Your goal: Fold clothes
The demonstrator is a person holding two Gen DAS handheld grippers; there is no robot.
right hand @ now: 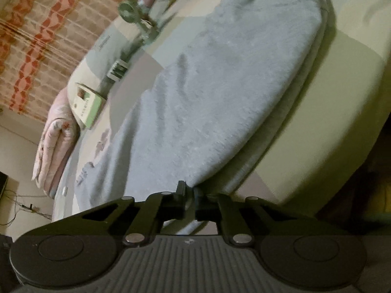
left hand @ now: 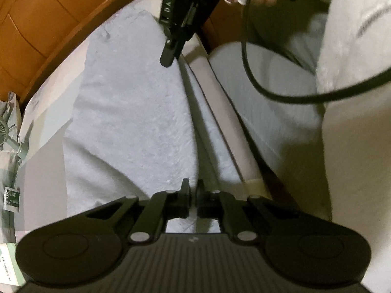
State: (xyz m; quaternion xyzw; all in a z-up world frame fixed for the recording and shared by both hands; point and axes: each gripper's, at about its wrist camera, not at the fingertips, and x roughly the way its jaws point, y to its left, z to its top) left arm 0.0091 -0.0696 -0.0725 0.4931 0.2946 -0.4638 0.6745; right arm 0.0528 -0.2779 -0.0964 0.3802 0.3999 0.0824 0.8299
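While the left hand-held gripper (left hand: 193,190) hangs closed above one grey garment (left hand: 127,112) on the bed (left hand: 36,112), only the right view shows two boxes (right hand: 89,106) and the right hand-held gripper (right hand: 189,191) pinching the garment's edge.

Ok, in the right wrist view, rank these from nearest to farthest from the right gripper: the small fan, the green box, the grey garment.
1. Grey garment: its edge is pinched in the right gripper, at bottom centre.
2. Green box: on the bed, left of the garment.
3. Small fan: farther up the bed, upper left.
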